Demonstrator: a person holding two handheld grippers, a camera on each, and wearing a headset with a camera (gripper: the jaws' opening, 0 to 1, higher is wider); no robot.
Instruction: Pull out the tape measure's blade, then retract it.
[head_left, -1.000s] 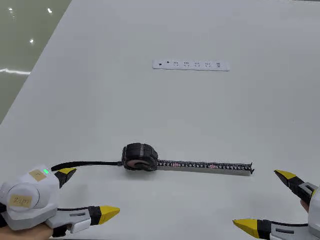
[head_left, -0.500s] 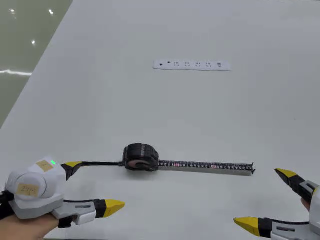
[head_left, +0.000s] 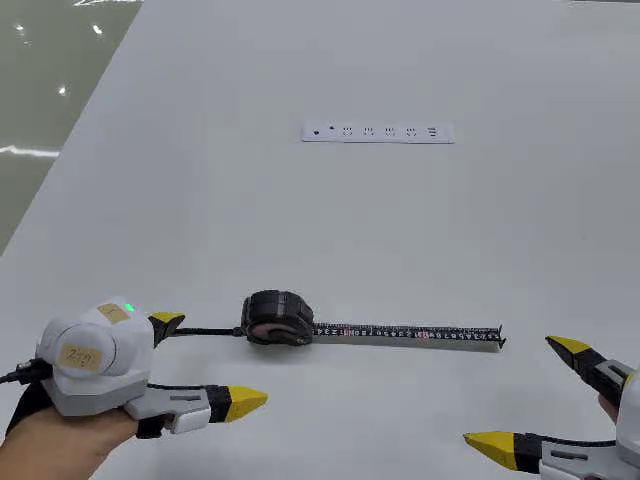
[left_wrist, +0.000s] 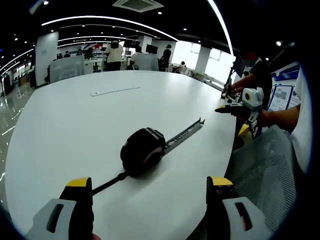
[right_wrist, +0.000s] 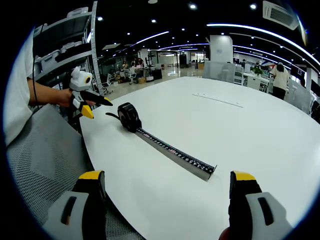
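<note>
A black tape measure (head_left: 278, 318) lies on the white table (head_left: 320, 220), its blade (head_left: 410, 333) drawn out to the right and resting flat. A black wrist strap (head_left: 205, 331) trails left from the case. My left gripper (head_left: 205, 362) hovers open just left of the case, with the strap between its yellow-tipped fingers. The left gripper view has the tape measure (left_wrist: 142, 150) straight ahead and the blade (left_wrist: 185, 133) running away. My right gripper (head_left: 530, 395) is open, below and right of the blade's end hook (head_left: 500, 337). The right gripper view has the blade tip (right_wrist: 206, 171) between its jaws.
A white power strip (head_left: 378, 132) lies farther back on the table. The table's left edge meets a glossy green floor (head_left: 40, 90). Grey mesh (right_wrist: 45, 160) shows beyond the table's near edge. People stand far off in the hall.
My left gripper has moved right and forward toward the tape measure's case, covering more of the strap. The right gripper and the tape have stayed put.
</note>
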